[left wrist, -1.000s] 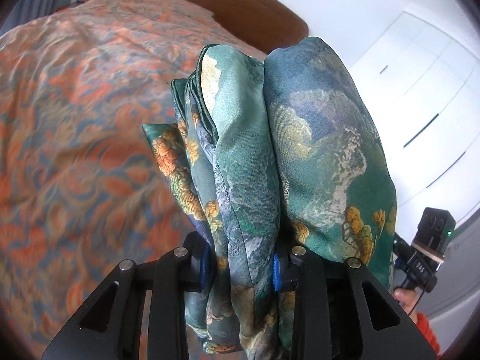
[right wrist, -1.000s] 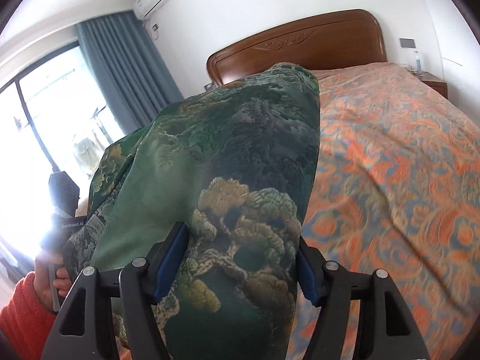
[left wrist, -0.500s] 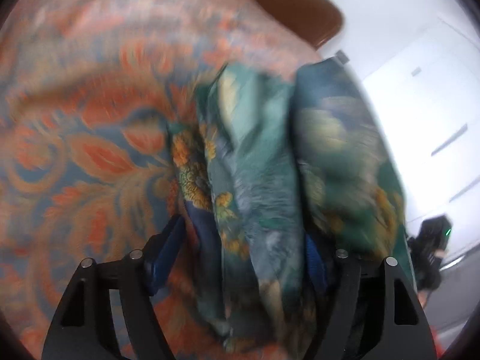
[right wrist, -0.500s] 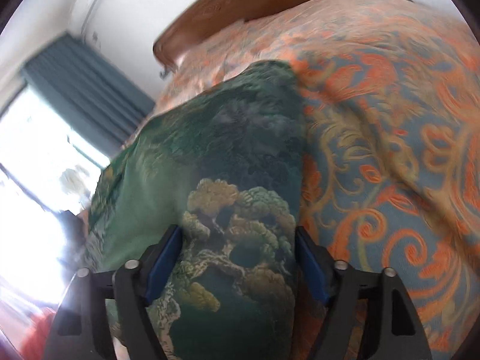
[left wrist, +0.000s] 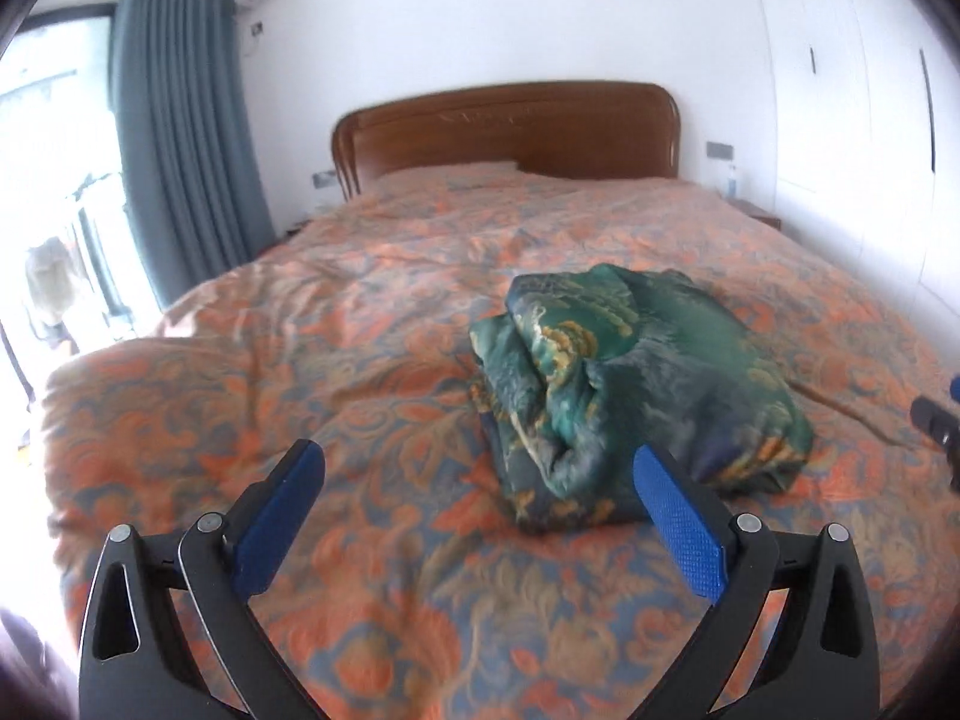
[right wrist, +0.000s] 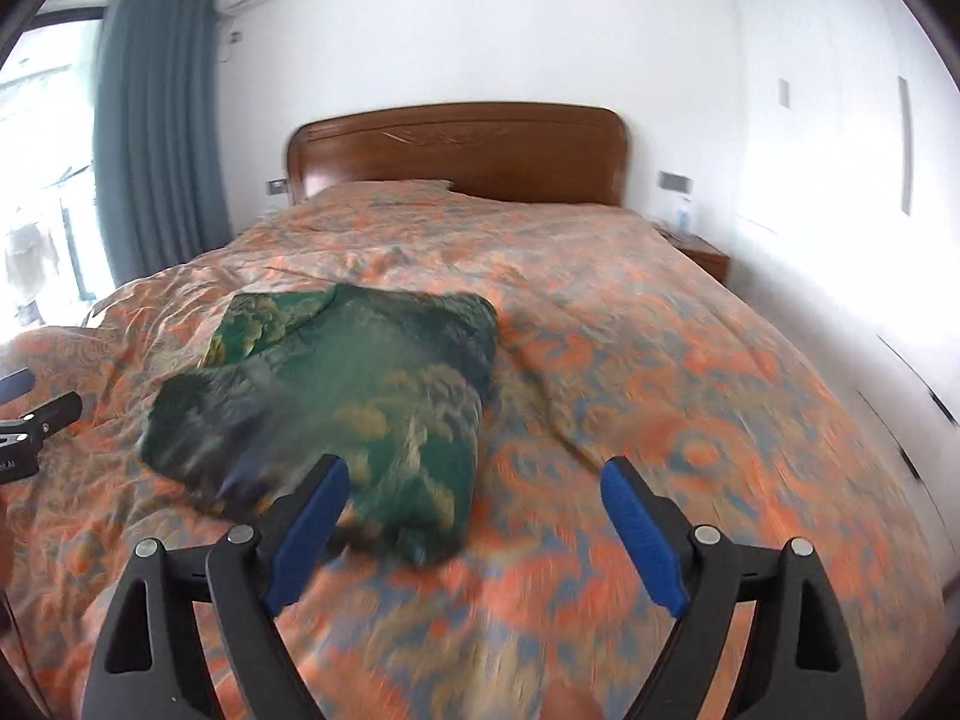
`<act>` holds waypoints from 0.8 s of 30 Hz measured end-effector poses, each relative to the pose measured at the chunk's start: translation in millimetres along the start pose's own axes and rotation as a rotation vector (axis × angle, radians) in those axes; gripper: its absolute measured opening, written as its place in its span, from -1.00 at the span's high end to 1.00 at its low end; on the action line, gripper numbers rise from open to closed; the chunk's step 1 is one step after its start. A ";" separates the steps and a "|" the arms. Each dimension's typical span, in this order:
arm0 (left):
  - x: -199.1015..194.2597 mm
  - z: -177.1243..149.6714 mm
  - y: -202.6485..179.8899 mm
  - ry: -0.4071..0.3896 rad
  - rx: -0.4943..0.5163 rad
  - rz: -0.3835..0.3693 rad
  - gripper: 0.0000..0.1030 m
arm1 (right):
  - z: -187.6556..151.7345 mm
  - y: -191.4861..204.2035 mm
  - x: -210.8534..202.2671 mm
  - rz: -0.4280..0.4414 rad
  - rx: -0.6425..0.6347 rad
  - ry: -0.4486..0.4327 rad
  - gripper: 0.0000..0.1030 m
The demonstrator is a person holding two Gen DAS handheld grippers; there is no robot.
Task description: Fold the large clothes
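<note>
A folded green garment (left wrist: pixel 636 384) with a gold and blue print lies as a bundle on the bed's orange patterned cover (left wrist: pixel 360 360). My left gripper (left wrist: pixel 477 468) hovers in front of it and to its left, jaws still opening, nothing between the blue pads. In the right wrist view the same garment (right wrist: pixel 336 408) lies ahead and to the left. My right gripper (right wrist: pixel 474 486) is pulled back from its near right corner, jaws opening, pads clear of the cloth. The tip of each gripper shows at the edge of the other's view.
The bed has a wooden headboard (left wrist: pixel 510 132) against a white wall. A blue-grey curtain (left wrist: pixel 180 132) and bright window stand left. White wardrobe doors (right wrist: pixel 840 150) line the right, with a nightstand (right wrist: pixel 699 255) beside the bed.
Both grippers let go of the green garment and drew back; it now lies on the bed. Both sets of jaws went from shut on the cloth to wide apart.
</note>
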State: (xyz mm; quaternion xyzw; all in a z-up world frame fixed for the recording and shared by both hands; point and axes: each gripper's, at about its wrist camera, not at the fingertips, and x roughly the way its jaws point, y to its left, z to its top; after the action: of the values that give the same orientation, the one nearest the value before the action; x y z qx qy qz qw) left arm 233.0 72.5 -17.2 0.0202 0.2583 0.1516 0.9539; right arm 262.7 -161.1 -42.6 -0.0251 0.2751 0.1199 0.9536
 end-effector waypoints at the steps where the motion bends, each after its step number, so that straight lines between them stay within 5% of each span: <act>1: 2.0 0.1 -1.3 -0.007 0.000 0.006 -0.99 | -4.4 -1.5 -14.4 -0.013 0.006 -0.008 -0.74; 12: -52.5 -18.0 -13.4 -0.035 -0.038 -0.048 -0.99 | -49.1 25.5 -104.1 -0.080 -0.035 -0.030 -0.84; 24: -39.9 -71.7 -2.6 0.108 -0.133 -0.085 -0.99 | -85.9 44.1 -112.1 -0.100 -0.026 0.000 -0.84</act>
State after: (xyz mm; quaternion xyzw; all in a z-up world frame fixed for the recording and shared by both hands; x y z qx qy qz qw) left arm 165.3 55.2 -60.1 -0.0624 0.2995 0.1289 0.9433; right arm 115.4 -152.2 -55.1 -0.0512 0.2717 0.0757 0.9580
